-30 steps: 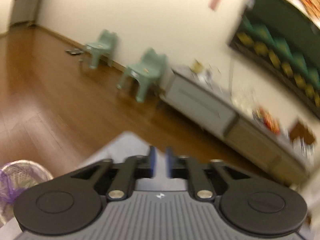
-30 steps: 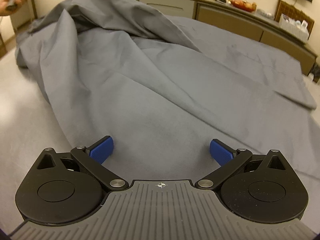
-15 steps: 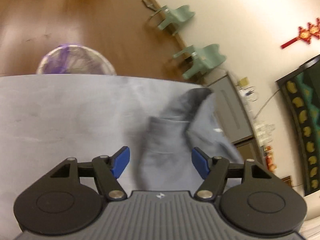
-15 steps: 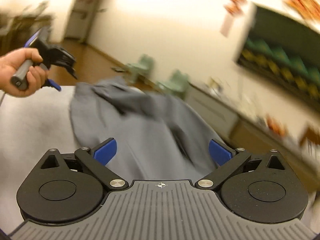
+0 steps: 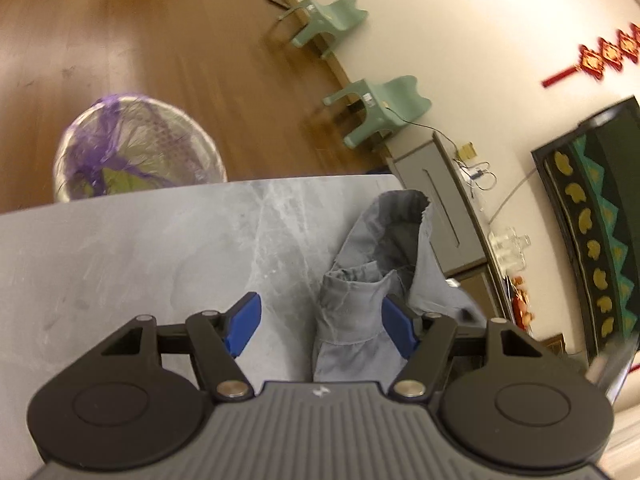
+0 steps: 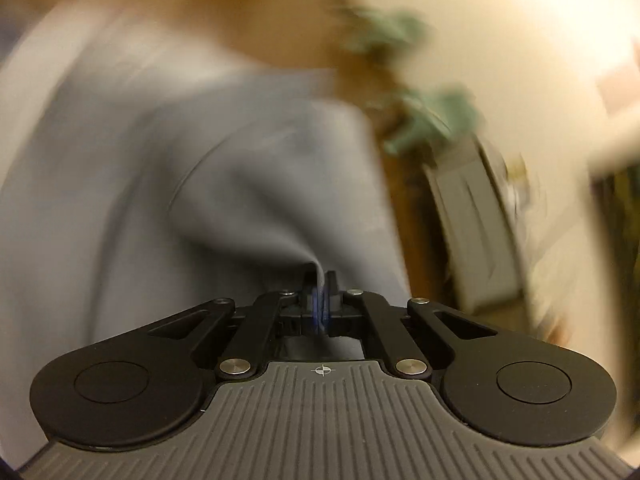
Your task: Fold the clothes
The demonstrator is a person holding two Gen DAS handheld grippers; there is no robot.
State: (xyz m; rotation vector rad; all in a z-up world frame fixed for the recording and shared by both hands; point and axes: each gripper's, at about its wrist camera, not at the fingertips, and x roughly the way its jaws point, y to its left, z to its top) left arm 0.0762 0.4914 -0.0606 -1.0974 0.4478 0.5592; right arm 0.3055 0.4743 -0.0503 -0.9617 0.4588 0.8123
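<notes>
The grey marbled worktop is seen spread ahead of the left tool, with the grey garment bunched on it just ahead and toward that tool's right finger, a hemmed opening lying furthest forward. The left tool is held wide apart with nothing between its pads; the cloth lies beside its right pad, and contact cannot be told. In the blurred right wrist view, the right tool is clamped on a pinch of the garment, which rises from its tips. A fold or a straightening pull is judged to be in hand. A second hold by the left tool would be called for before the cloth is laid flat.
</notes>
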